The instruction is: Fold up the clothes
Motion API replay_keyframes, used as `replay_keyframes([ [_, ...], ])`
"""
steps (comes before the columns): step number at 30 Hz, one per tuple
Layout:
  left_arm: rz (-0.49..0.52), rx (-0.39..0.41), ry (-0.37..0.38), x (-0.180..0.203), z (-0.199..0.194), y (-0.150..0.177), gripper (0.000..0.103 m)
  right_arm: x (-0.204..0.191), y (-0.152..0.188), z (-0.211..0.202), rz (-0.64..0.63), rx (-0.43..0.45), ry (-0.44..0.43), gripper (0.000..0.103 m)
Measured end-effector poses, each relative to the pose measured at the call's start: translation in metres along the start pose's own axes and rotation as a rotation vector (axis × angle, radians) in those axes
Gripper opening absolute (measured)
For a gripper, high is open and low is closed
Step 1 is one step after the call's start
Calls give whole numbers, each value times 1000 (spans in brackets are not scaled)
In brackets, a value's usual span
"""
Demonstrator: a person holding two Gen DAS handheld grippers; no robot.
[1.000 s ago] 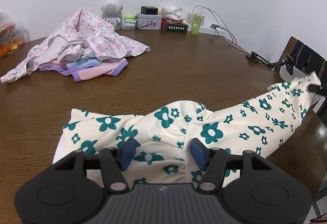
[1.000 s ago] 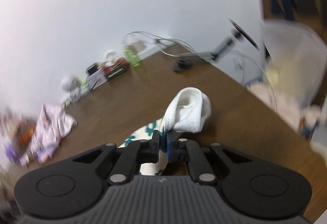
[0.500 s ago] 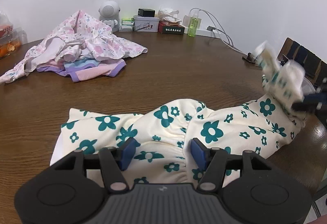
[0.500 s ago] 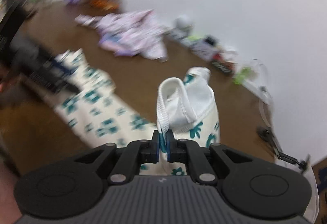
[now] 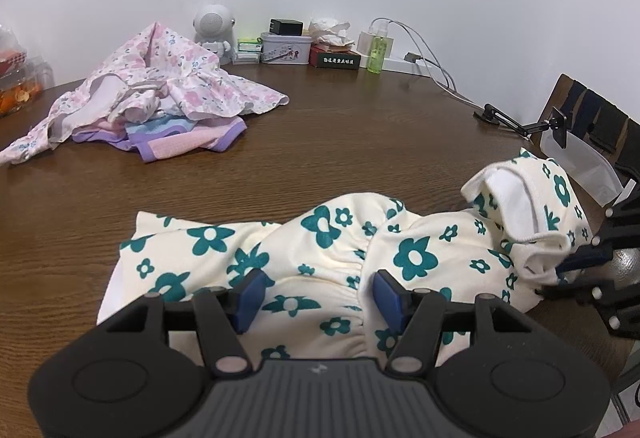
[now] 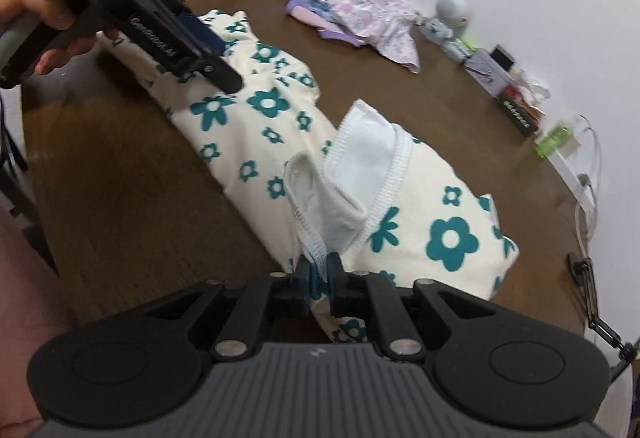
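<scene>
A cream garment with teal flowers (image 5: 320, 258) lies along the near edge of the brown table (image 5: 320, 142). My left gripper (image 5: 318, 296) is open, its blue pads resting on the garment's middle; it also shows in the right wrist view (image 6: 192, 38). My right gripper (image 6: 319, 272) is shut on the garment's white-lined end (image 6: 340, 198), which is folded back over the cloth. The right gripper shows in the left wrist view (image 5: 576, 266) at the right, low near the table.
A pile of pink and purple clothes (image 5: 152, 106) lies at the far left. Small boxes, a white speaker (image 5: 212, 26), a green bottle (image 5: 378, 52) and cables line the wall. A black phone clamp (image 5: 520, 122) and a chair (image 5: 592, 118) stand at the right.
My right gripper has carried the garment's end from the far right back over the cloth towards the left and lowered it. The left gripper has stayed in place.
</scene>
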State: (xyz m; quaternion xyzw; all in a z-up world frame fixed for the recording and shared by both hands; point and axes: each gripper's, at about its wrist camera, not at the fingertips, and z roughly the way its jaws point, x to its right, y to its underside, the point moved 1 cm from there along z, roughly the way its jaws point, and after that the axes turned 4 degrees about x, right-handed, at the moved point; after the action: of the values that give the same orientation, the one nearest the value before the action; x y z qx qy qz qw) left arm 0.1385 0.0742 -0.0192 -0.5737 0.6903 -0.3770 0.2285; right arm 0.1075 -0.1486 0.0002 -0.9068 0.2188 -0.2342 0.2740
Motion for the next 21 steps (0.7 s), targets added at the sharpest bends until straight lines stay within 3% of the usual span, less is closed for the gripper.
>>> replay_keyframes([
  [2,1,-2,0,0,0,0,59,7,-1,-6,56,43,-57,42],
  [6,6,-5,-1,0,0,-1,59,35,7,-33,226,136,-112,47],
  [15,16,-15,-10,1,1,-3,60,138,46,-45,728,246,-42,46],
  [17,19,-18,-13,2,1,-3,60,150,45,-29,765,215,-27,43],
  [19,18,-20,-13,2,1,-3,60,147,39,-12,730,180,-49,40],
  [21,12,-24,-11,1,1,-4,60,143,32,4,686,146,-76,31],
])
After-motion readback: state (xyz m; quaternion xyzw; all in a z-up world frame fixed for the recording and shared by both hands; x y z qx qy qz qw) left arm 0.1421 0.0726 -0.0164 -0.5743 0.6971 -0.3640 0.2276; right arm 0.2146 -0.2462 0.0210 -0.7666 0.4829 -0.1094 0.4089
